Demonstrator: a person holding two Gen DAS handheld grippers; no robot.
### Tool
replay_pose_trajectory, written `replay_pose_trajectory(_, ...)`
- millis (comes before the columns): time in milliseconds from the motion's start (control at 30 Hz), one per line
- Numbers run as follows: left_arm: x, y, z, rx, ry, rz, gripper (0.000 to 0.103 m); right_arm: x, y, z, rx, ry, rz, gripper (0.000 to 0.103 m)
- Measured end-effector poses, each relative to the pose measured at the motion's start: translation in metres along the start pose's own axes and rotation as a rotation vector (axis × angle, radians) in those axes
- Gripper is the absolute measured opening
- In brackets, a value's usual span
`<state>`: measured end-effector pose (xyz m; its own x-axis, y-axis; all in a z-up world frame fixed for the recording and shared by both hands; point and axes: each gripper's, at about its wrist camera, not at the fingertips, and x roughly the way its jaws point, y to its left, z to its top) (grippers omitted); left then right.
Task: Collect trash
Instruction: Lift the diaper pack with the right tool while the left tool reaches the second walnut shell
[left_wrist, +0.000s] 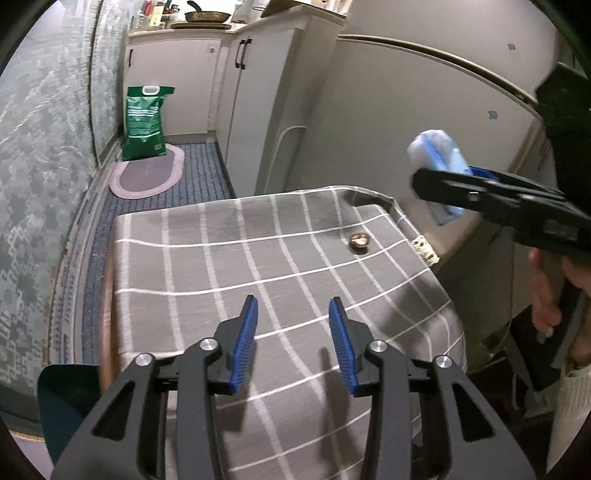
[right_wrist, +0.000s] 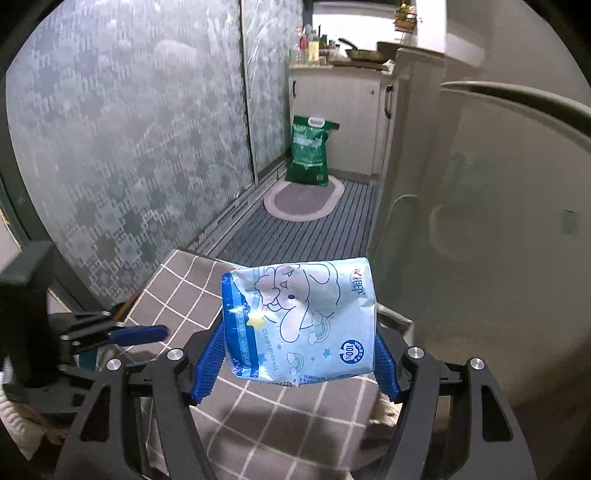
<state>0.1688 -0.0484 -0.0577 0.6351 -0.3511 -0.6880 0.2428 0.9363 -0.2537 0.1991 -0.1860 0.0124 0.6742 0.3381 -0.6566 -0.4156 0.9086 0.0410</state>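
My right gripper (right_wrist: 299, 332) is shut on a light blue wipes packet (right_wrist: 299, 321) with a cartoon dog print, held in the air over the table's right end. The left wrist view shows the same packet (left_wrist: 437, 151) up at the right, above the table. On the grey checked tablecloth (left_wrist: 221, 266) lies a small golden-brown round scrap (left_wrist: 359, 240) near the far right edge. My left gripper (left_wrist: 293, 301) hovers open over the near part of the cloth with nothing between its blue pads. One of its fingers (right_wrist: 144, 335) shows at the left of the right wrist view.
A green bag (left_wrist: 144, 123) stands on an oval mat (left_wrist: 147, 177) at the far end of the narrow floor. Patterned glass doors (right_wrist: 129, 147) run along the left. White cabinets (left_wrist: 258, 110) and a white appliance (left_wrist: 406, 110) close the right. A hand (left_wrist: 546, 295) grips the right tool.
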Motion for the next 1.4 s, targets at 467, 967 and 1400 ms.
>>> replay_pose_trajectory(467,0.058,-0.039,0.018,-0.005,0.024,-0.08,0.02,-0.034,-0.04,-0.033,0.044,-0.021,0.053,0.069)
replay_pose_trajectory(967,0.083,-0.054,0.035,-0.04,0.032,-0.036,0.035,-0.037,-0.051,-0.049,0.039,-0.004,0.082,0.069)
replay_pose_trajectory(1400,0.089,-0.055,0.041,-0.044,0.024,0.019,0.023,-0.036,-0.051,-0.056,0.031,0.015,0.078,0.069)
